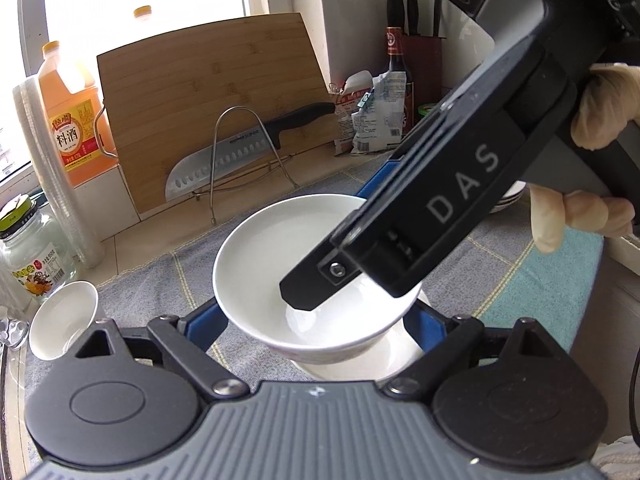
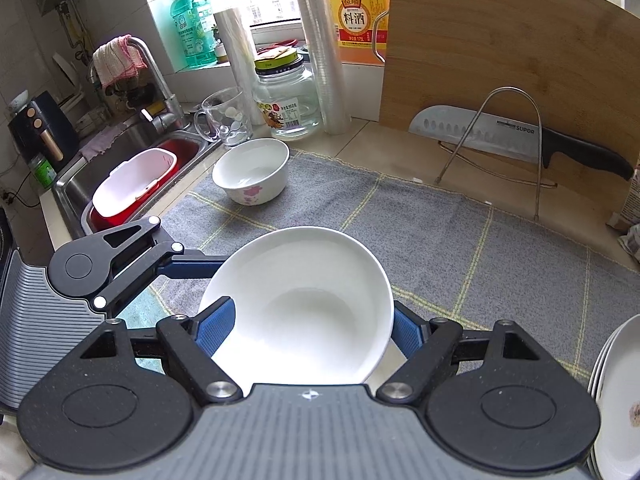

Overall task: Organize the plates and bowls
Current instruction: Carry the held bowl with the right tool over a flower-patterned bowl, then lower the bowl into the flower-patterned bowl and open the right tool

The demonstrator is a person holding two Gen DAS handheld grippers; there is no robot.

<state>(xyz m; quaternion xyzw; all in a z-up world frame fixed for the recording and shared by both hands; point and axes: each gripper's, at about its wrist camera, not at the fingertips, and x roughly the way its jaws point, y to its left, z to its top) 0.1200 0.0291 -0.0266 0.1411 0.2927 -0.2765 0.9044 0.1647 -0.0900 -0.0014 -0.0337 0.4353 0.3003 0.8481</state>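
Note:
A plain white bowl is clamped by its lower sides between the blue pads of my left gripper, just above a white plate on the grey towel. My right gripper comes in from the upper right of the left wrist view. One of its fingers reaches inside the bowl and the other stays outside, behind the wall, with the jaws wide apart. A left gripper finger touches the bowl's left side. A flowered bowl stands at the towel's far left corner.
A stack of white plates sits at the right edge. A cutting board and a knife on a wire rack line the back wall. A glass mug, a jar and the sink lie to the left.

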